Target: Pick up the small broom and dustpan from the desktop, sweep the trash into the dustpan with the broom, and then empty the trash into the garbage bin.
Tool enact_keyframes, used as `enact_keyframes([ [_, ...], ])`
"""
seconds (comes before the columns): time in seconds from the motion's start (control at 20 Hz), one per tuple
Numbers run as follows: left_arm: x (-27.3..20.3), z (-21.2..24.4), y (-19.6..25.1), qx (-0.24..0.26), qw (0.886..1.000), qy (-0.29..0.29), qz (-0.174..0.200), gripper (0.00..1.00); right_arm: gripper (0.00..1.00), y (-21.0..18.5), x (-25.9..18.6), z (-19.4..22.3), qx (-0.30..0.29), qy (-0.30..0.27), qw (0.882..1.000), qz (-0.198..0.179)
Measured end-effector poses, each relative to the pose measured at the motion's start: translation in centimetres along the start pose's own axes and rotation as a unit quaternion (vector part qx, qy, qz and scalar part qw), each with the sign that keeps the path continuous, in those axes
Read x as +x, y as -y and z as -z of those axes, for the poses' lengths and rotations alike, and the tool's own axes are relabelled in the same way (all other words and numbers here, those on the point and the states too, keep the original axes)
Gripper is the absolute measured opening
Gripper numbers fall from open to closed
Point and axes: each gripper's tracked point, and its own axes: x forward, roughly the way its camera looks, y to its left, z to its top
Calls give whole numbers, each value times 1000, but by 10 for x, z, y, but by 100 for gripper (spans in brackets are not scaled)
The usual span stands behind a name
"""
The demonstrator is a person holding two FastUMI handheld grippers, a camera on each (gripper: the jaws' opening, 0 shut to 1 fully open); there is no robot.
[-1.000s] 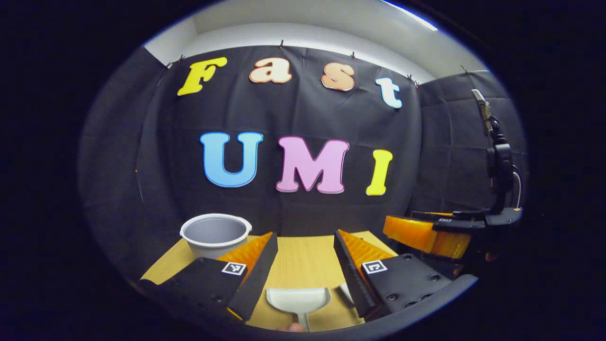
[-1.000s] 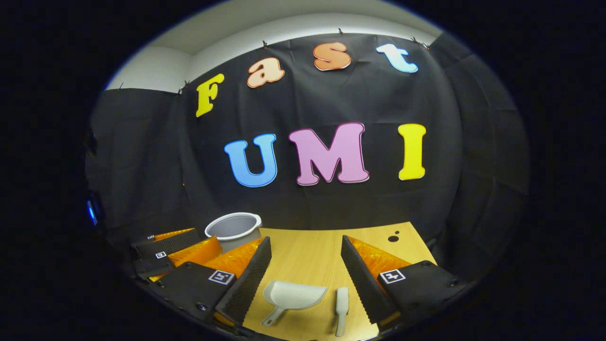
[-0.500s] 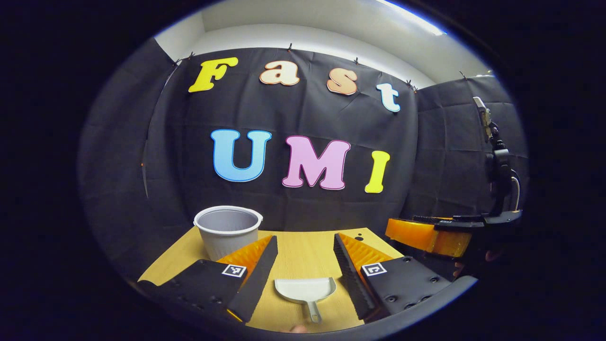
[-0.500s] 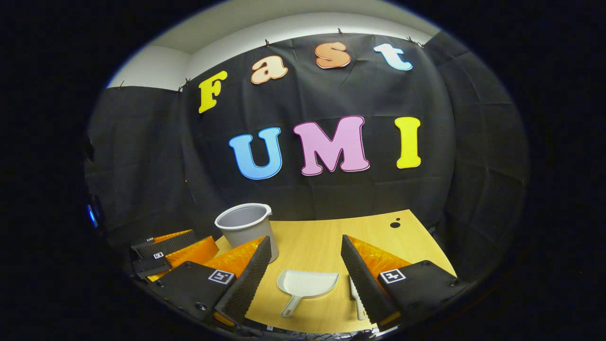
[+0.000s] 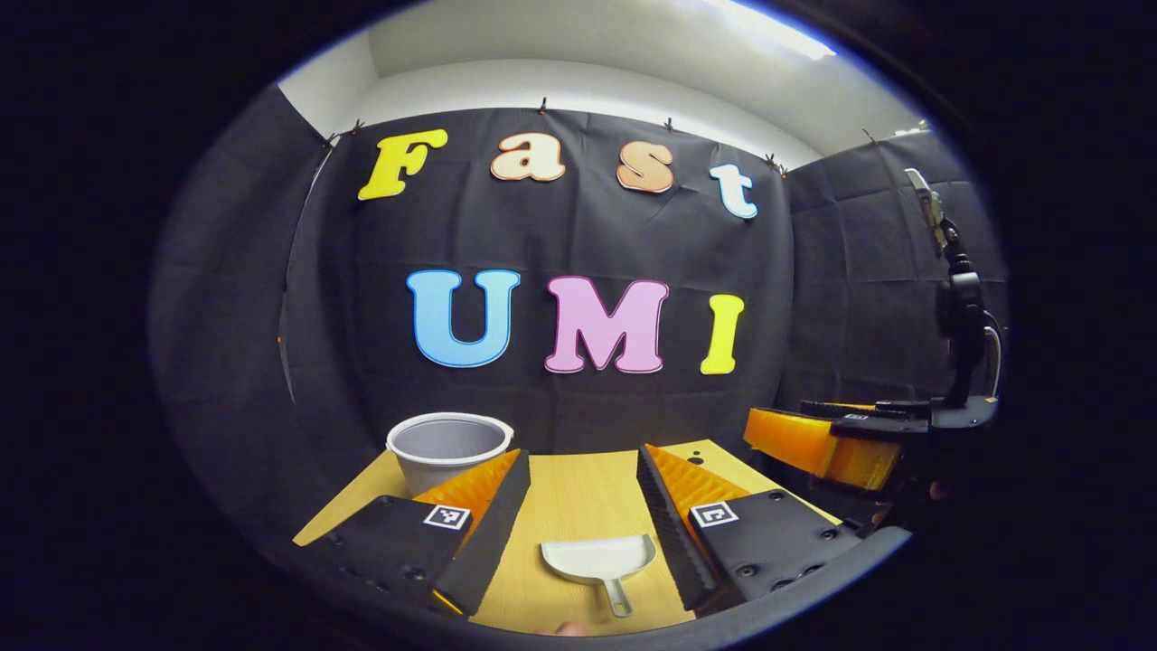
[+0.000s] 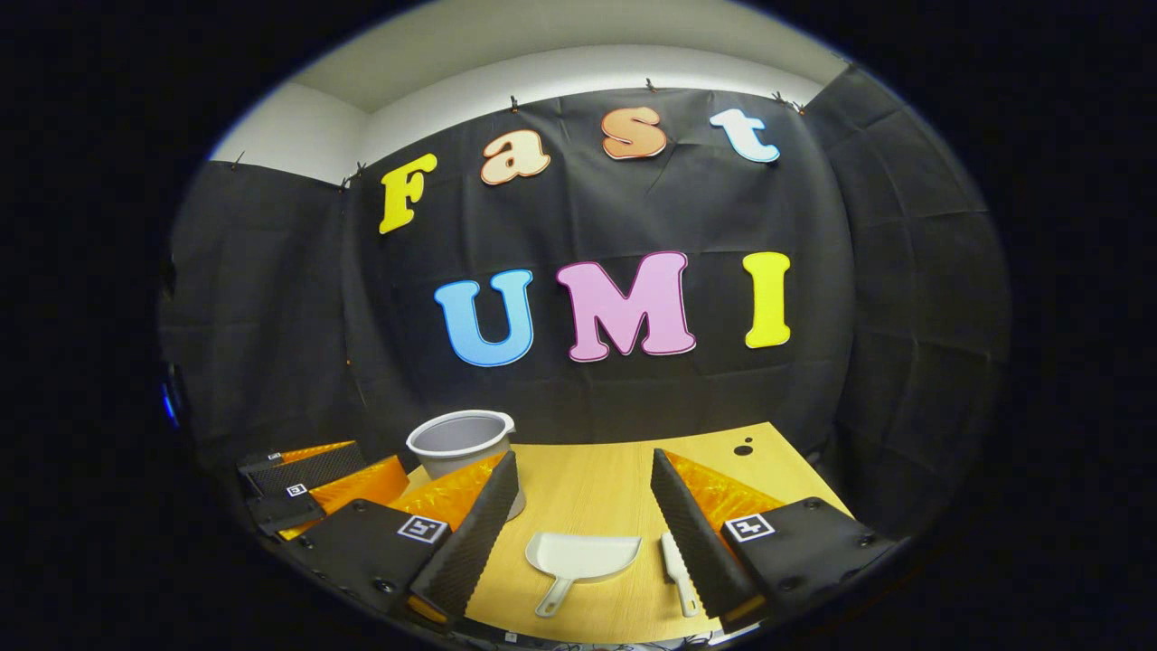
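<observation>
Both grippers have drifted slightly; the dustpan (image 5: 598,560) now lies centred between the spread fingers of the left gripper (image 5: 578,506). The right gripper (image 6: 586,511), also spread, nears the broom (image 6: 676,562). Nothing is grasped yet.

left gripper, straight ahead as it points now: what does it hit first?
Probably the dustpan, lying on the table between the open fingers of the left gripper. If it passes above that, the black cloth wall; depth is unclear.

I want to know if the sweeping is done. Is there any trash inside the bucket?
The garbage bin stands upright on the desk; the part of its inside wall that shows looks bare. Its bottom is hidden by the rim.
</observation>
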Motion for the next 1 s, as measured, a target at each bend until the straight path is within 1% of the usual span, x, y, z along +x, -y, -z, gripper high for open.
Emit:
enact_keyframes([
  [0.55, 12, 11, 16, 2, 1000, -16, 4, 71, 95, 33, -8, -1, -25, 6, 999, 34],
  [0.6, 13, 13, 18, 1, 1000, -19, 3, 71, 90, 35, -8, -1, -22, 4, 999, 34],
  [0.75, 14, 13, 17, 5, 1000, -21, -4, 71, 90, 39, -5, 0, -21, 1, 999, 32],
  [0.8, 16, 15, 16, 6, 1000, -24, -9, 72, 95, 39, -4, 3, -21, -4, 999, 27],
  [0.85, 17, 16, 16, 3, 1000, -23, -12, 72, 90, 38, -3, 3, -25, -1, 999, 22],
  [0.9, 19, 15, 20, -5, 1000, -22, -10, 71, 95, 41, -1, -1, -36, 10, 999, 23],
  [1.0, 25, 24, 25, -41, 999, -32, -3, 71, 95, 43, 1, 1, -52, 18, 998, 19],
])
